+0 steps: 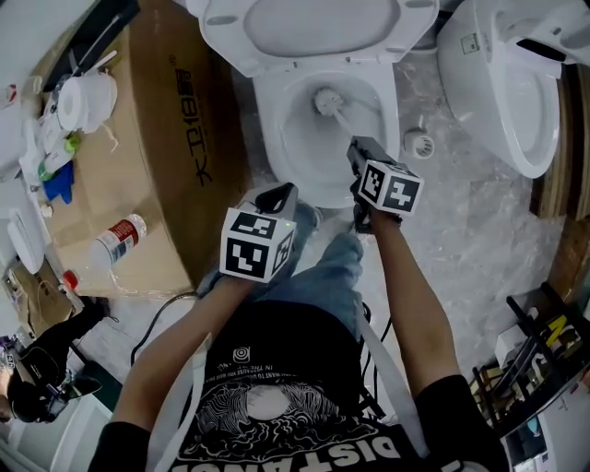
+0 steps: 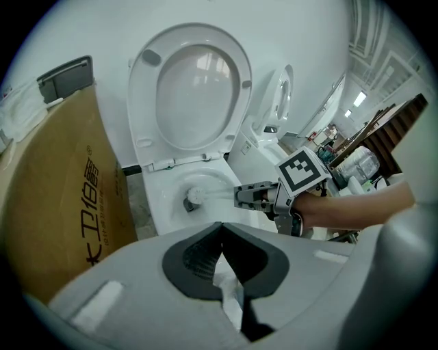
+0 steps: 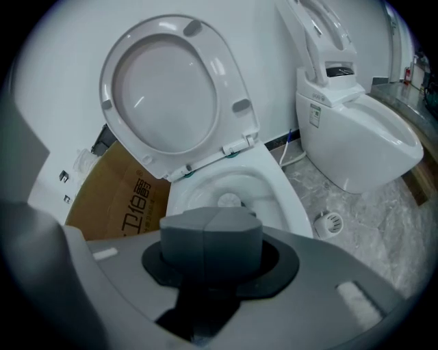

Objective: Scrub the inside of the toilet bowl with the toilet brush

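Head view. Toilet bowl (image 1: 293,152) sits at top centre with its raised lid (image 1: 318,23) behind it. Right gripper (image 1: 359,147) is held over the near right rim, its marker cube toward the camera. Toilet brush (image 1: 327,100) runs from its jaws up and left, with the bristle head down inside the bowl near the back wall. Left gripper (image 1: 281,194) is low in front of the bowl, just outside the rim and apart from the brush. A cardboard box (image 1: 157,138) stands against the bowl's left side. A second toilet (image 1: 498,83) is at right. A small round white fitting (image 1: 419,144) lies on the floor (image 1: 461,230) between the two toilets.

Left gripper view. Left gripper (image 2: 220,229) jaws are closed, tips touching. A pale scrap shows in the gap behind the tips; I cannot tell what it is. Beyond them, the right gripper (image 2: 243,197) reaches in from the right, clamped on the brush's clear handle. The brush head (image 2: 194,198) is inside the bowl (image 2: 164,205).

Right gripper view. Right gripper (image 3: 212,217) jaws are pressed together into one grey block, which hides the handle. The brush head (image 3: 229,200) shows just past them, low in the bowl (image 3: 274,184). The box (image 3: 116,198) is at left, the second toilet (image 3: 363,143) at right.
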Available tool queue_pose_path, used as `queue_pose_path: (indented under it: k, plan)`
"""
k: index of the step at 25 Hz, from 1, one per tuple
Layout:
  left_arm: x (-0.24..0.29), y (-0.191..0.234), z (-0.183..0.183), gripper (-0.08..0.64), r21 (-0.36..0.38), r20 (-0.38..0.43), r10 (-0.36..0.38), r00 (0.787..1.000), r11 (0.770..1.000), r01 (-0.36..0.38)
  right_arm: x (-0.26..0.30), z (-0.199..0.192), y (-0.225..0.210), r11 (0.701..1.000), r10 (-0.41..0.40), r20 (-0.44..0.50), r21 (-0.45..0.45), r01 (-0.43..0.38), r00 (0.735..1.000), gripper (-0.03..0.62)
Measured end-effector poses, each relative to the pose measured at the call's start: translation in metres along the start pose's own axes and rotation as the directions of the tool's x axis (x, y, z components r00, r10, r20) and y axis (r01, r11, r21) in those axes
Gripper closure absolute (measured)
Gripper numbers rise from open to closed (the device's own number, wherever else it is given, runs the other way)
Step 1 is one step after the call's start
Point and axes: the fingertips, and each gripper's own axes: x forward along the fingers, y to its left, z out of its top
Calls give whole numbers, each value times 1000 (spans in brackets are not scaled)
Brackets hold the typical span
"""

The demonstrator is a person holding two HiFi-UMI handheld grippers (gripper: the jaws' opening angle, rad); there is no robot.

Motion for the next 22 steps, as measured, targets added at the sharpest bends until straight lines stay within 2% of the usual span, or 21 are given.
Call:
queue_pose_path:
  k: [8,14,22]
  plan:
    - [3,-27,-1,568,5,10,-17,1000,1000,17,-33,-28,-40,997,-63,-20,38,64,998,443]
    - [8,-47,-6,566,10,9,-35,999,999,35,-52,-55,-47,995,-52,-41,80,55,998,443]
    - [9,-55,-5,567,1,18,-39,999,999,39,-64,-93,-31,998,-12,-100,60,18,995,443]
